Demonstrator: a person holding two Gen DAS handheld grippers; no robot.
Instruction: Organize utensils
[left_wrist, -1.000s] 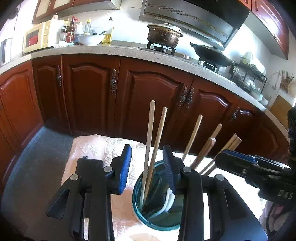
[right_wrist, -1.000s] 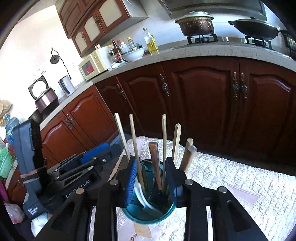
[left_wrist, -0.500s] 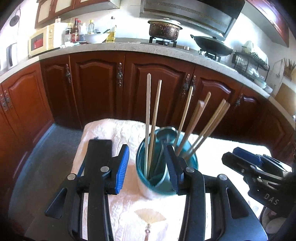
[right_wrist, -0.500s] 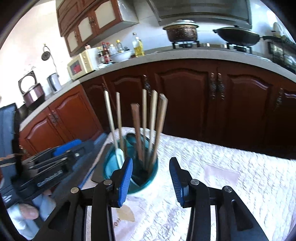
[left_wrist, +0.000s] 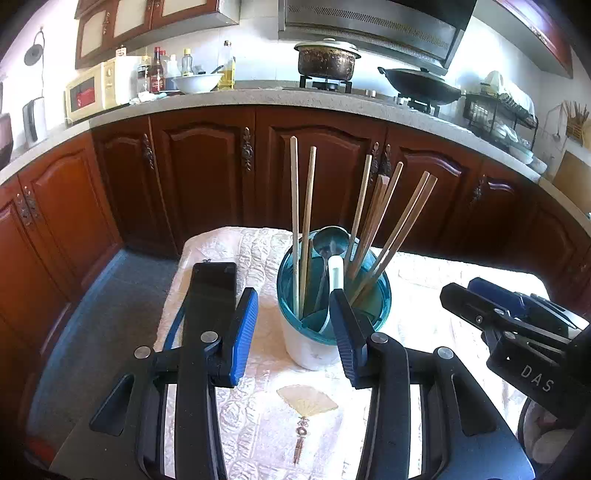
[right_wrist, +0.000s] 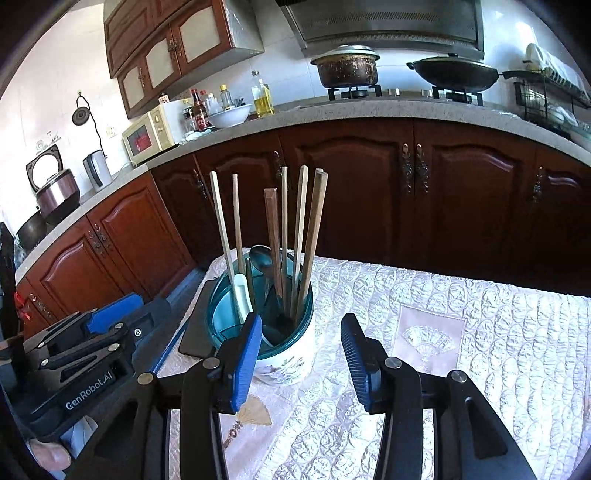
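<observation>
Your utensil holder (left_wrist: 334, 295) is sitting upright on the quilted cloth (right_wrist: 461, 332) covering the counter, chopsticks (left_wrist: 301, 206) and a spoon (left_wrist: 330, 240) standing inside — you're holding both the left hand-held gripper (left_wrist: 293, 328) and right hand-held gripper (right_wrist: 297, 354) wide open, gripping nothing, just short of it.

I am looking into a home kitchen. Dark red-brown wooden cabinets (left_wrist: 207, 184) run under a speckled stone counter (left_wrist: 258, 98) across the far side. On it sit a cream microwave (left_wrist: 92, 90), sauce and oil bottles (left_wrist: 157, 74), a white bowl (left_wrist: 197, 82), a lidded pot (left_wrist: 327, 61) and a black wok (left_wrist: 421, 86) on a gas hob below a range hood (left_wrist: 369, 22). A dish rack (left_wrist: 498, 114) stands far right.
</observation>
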